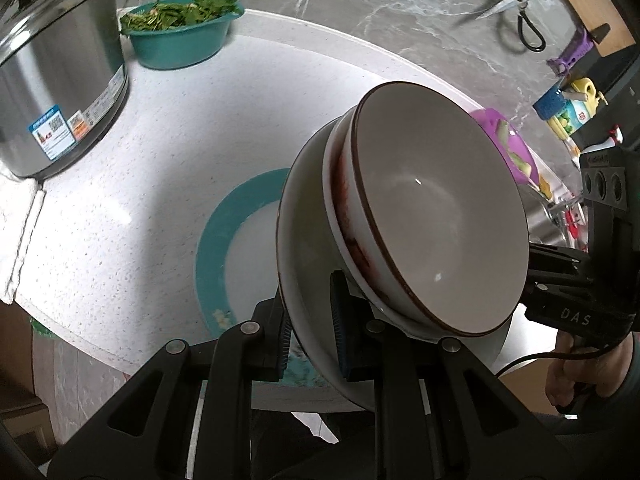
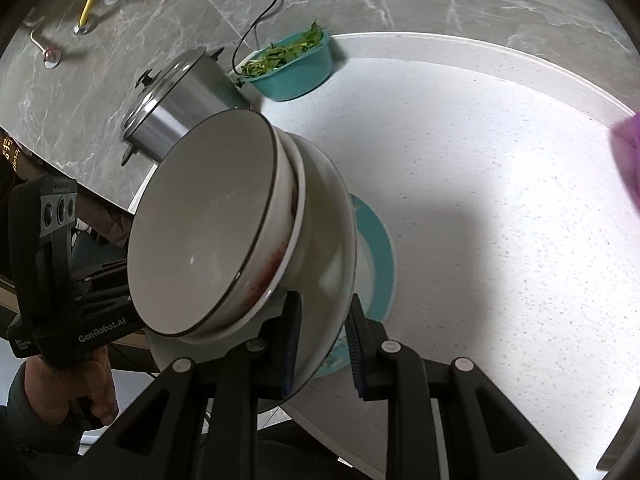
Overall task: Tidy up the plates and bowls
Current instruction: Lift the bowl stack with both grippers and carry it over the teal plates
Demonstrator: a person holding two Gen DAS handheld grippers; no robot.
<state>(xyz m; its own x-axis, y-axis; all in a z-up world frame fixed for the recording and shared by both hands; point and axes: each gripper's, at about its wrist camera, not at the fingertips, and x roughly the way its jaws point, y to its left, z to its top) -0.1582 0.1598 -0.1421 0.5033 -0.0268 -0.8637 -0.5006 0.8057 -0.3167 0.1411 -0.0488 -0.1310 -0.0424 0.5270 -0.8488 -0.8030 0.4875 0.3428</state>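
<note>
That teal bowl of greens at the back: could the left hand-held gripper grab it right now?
Probably not. The left hand-held gripper is shut on the rim of the stack of bowls, shared with the right one. Only bare counter lies before the teal bowl.

White speckled stone countertop (image 1: pixel 168 184) is curving across the scene, bright light glaring off its right part. Grey marble-veined tiled wall (image 1: pixel 360 12) is running along the far side. Black-handled metal scissors (image 1: pixel 516 4) are hanging on it at far right.
</note>
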